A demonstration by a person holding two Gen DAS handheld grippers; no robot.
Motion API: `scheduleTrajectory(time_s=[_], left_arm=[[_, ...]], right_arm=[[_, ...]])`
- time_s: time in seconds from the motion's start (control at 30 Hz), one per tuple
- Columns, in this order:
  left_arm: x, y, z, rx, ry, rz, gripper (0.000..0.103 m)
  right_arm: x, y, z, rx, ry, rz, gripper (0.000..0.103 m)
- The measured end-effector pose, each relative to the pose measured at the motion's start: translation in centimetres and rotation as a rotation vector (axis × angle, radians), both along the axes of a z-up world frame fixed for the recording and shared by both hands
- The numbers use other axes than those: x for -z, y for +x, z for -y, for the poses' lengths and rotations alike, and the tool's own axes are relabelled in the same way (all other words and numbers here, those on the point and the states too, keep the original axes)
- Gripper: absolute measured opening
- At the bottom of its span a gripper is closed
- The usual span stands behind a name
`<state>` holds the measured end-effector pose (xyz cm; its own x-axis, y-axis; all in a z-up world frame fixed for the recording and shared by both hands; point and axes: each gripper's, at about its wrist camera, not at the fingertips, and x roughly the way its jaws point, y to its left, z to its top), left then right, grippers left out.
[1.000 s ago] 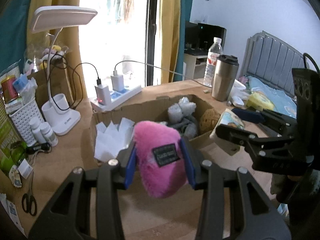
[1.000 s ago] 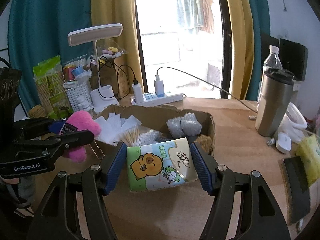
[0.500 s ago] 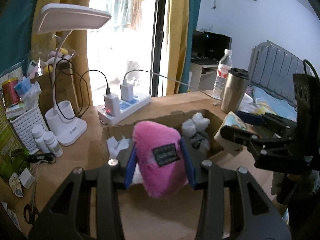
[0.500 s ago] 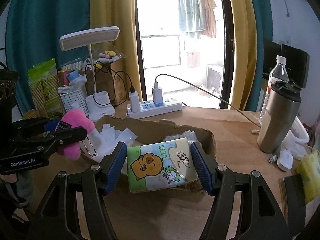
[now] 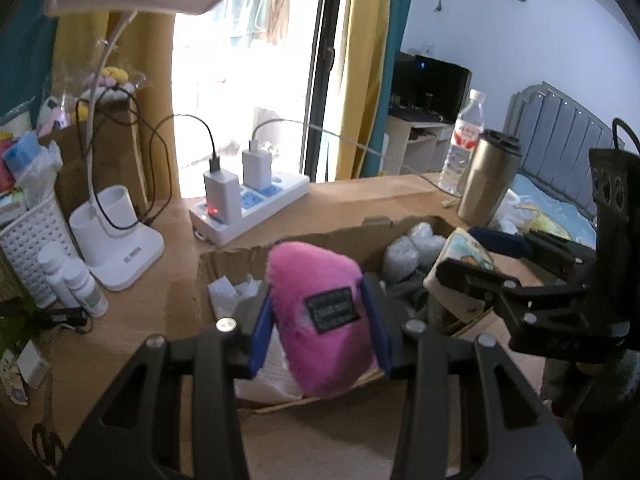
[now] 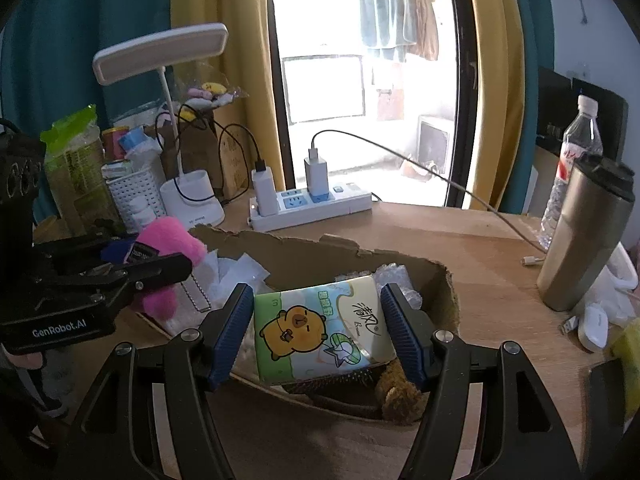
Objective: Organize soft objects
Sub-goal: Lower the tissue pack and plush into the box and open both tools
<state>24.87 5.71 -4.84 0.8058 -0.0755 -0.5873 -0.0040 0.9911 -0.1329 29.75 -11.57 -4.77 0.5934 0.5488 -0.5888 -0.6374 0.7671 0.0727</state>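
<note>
My left gripper (image 5: 320, 320) is shut on a pink plush toy (image 5: 320, 316) with a black label, held above the left part of a shallow cardboard box (image 5: 328, 240). It also shows in the right wrist view (image 6: 160, 264). My right gripper (image 6: 320, 330) is shut on a tissue pack (image 6: 320, 330) printed with a capybara, held over the box's right part (image 6: 444, 280). The pack shows in the left wrist view (image 5: 460, 256). The box holds white paper sheets (image 5: 228, 292), bubble wrap (image 5: 408, 252) and a brown plush (image 6: 400, 394).
On the wooden desk stand a white power strip with chargers (image 5: 248, 204), a desk lamp (image 5: 116, 240), a white basket (image 5: 24, 240), small bottles (image 5: 76, 284), a steel tumbler (image 6: 588, 236) and a water bottle (image 6: 576, 152). A bed (image 5: 560, 160) lies at the right.
Both grippers have risen and tilted, still holding their objects. The box now sits lower and closer in both views, and the lamp and power strip appear nearer.
</note>
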Motion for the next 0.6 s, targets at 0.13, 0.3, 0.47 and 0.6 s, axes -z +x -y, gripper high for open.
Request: scheduleTrajectory(time_s=[0.13,0.3,0.47,0.6], left_arm=[[1.2,0.8,-0.3,-0.001,-0.015,-0.035,0.044],[2.2,1.3,-0.6,-0.006,-0.043,-0.069,0.044],[2.6,1.5,-0.5,-0.002,-0.051,-0.085,0.053],[2.7,1.4,-0.5,-0.007,-0.045,-0.092,0.060]], right_arm=[[0.9,0.7,-0.4,0.005,-0.007,-0.022,0.069],[1.6,1.3,-0.7,0.013,-0.015,-0.043,0.069],[1.8,1.7,-0.8,0.030,-0.025,-0.044,0.070],[1.4,1.6,-0.5,0.047,-0.013,-0.028,0.077]])
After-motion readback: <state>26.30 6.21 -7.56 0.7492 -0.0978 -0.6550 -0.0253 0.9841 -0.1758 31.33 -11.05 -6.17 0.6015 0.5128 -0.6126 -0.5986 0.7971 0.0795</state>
